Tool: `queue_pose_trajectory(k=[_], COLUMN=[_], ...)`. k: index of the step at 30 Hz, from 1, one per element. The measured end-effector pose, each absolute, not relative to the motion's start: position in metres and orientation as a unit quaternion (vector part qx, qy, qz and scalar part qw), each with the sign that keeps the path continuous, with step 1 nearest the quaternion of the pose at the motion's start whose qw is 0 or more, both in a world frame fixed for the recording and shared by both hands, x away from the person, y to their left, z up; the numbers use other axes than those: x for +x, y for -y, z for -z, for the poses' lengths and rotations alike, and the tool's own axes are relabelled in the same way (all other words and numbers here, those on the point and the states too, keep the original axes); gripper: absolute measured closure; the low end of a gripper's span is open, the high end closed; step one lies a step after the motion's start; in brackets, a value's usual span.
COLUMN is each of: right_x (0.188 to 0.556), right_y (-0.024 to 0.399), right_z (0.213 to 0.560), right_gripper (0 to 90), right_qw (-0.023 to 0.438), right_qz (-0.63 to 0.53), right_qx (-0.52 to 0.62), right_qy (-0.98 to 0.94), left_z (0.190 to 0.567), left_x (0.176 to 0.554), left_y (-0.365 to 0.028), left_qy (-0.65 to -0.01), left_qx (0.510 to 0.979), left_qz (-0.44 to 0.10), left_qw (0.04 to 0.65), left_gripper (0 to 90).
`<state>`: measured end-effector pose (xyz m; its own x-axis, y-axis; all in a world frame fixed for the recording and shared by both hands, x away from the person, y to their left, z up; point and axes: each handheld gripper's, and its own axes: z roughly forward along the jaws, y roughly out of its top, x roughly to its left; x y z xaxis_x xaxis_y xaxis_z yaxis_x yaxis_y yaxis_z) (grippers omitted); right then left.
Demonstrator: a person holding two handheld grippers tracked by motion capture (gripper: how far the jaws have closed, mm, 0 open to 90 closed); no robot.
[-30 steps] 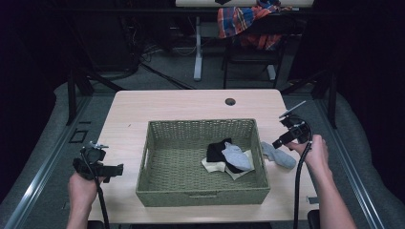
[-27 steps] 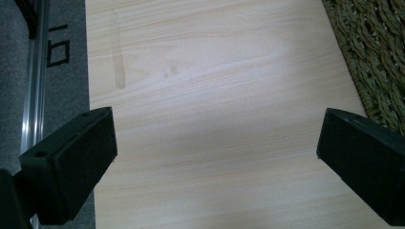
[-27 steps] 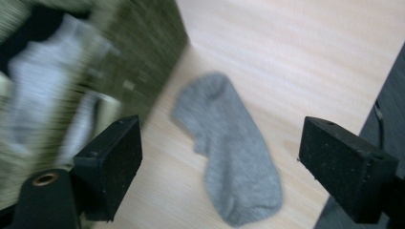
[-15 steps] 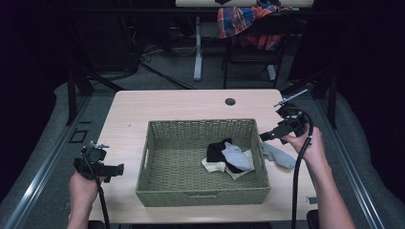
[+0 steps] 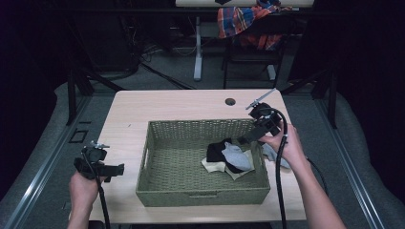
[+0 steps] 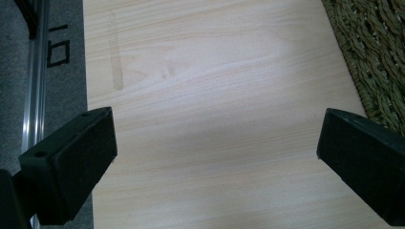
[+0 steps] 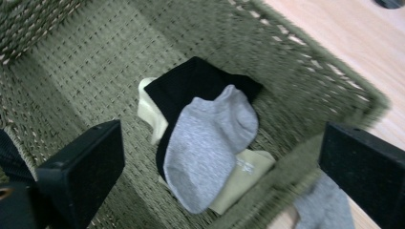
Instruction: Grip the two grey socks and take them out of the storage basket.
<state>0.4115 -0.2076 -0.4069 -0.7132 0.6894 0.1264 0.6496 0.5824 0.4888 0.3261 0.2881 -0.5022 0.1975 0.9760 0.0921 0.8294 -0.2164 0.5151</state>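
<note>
Hovering over the right rim of the basket (image 5: 153, 157), jaws spread wide and empty: right gripper (image 7: 219, 162), aimed down at the pile of socks. Probably held so for looking into the basket or for coming away from it; impossible to say which from these views. Seen in the high view at the right edge of the basket too, right gripper (image 5: 248, 138), held by the right hand (image 5: 284, 145).

Lying inside the basket, toward its right side: grey sock (image 7: 205, 143) on top, black sock (image 7: 191, 86) under it, and cream sock (image 7: 241, 179) at the bottom, all overlapping in one heap. Piled so probably because dropped one after another in the same place. Lying outside on the table (image 5: 181, 105), just beside the right wall of the basket: second grey sock (image 7: 325, 210), partly hidden by the rim. Likely waiting its turn, as a judgement only.

Resting low at the left edge of the table, well apart from the socks, jaws spread wide and holding nothing: left gripper (image 6: 215, 157). Probably parked there as not needed now.

Printed faintly on the cream sock: some small marking, too blurred for reading. No other brand, label or writing readable.
</note>
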Motion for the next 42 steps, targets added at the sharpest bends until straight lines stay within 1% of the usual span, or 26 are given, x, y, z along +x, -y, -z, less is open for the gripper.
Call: queue_pose_trajectory(k=[2,8,15,16,20,23,30,35,36,37,40,42], right_x=[0.413,0.417,0.424,0.425,0.426,0.427,0.428,0.429,0.43,0.43,0.431,0.432], right_y=[0.2,0.183,0.169,0.168,0.156,0.152,0.136,0.132,0.131,0.128,0.128,0.129], right_z=[0.41,0.422,0.445,0.448,0.465,0.47,0.488,0.493,0.495,0.498,0.499,0.5], right_gripper=[12.1,16.8,24.3,26.4,39.3,42.8,56.7,56.8,56.8,58.3,59.0,62.1], right_qw=[0.035,0.022,0.016,0.015,0.009,0.005,0.001,0.003,0.011,0.017,0.022,0.019], right_qz=[-0.248,-0.233,-0.197,-0.194,-0.166,-0.15,-0.11,-0.097,-0.096,-0.09,-0.082,-0.08], right_qx=[0.368,0.36,0.356,0.359,0.358,0.352,0.343,0.341,0.342,0.34,0.339,0.34], right_qy=[-0.895,-0.903,-0.913,-0.913,-0.919,-0.924,-0.933,-0.935,-0.935,-0.936,-0.937,-0.937], left_z=[0.502,0.502,0.502,0.502,0.502,0.502,0.502,0.503,0.503,0.503,0.502,0.503], left_x=[0.326,0.326,0.327,0.327,0.327,0.327,0.327,0.327,0.327,0.327,0.327,0.328], left_y=[-0.288,-0.288,-0.288,-0.288,-0.287,-0.287,-0.287,-0.286,-0.286,-0.286,-0.287,-0.287], left_qy=[-0.6,-0.6,-0.598,-0.598,-0.597,-0.596,-0.597,-0.596,-0.596,-0.596,-0.595,-0.595], left_qx=[0.753,0.753,0.754,0.754,0.755,0.756,0.755,0.755,0.755,0.755,0.756,0.756], left_qz=[-0.204,-0.203,-0.204,-0.204,-0.204,-0.204,-0.204,-0.207,-0.207,-0.207,-0.205,-0.205], left_qw=[0.179,0.179,0.178,0.178,0.178,0.179,0.178,0.18,0.179,0.179,0.178,0.178], left_gripper=[0.0,0.0,0.0,0.0,0.0,0.0,0.0,0.0,0.0,0.0,0.0,0.0])
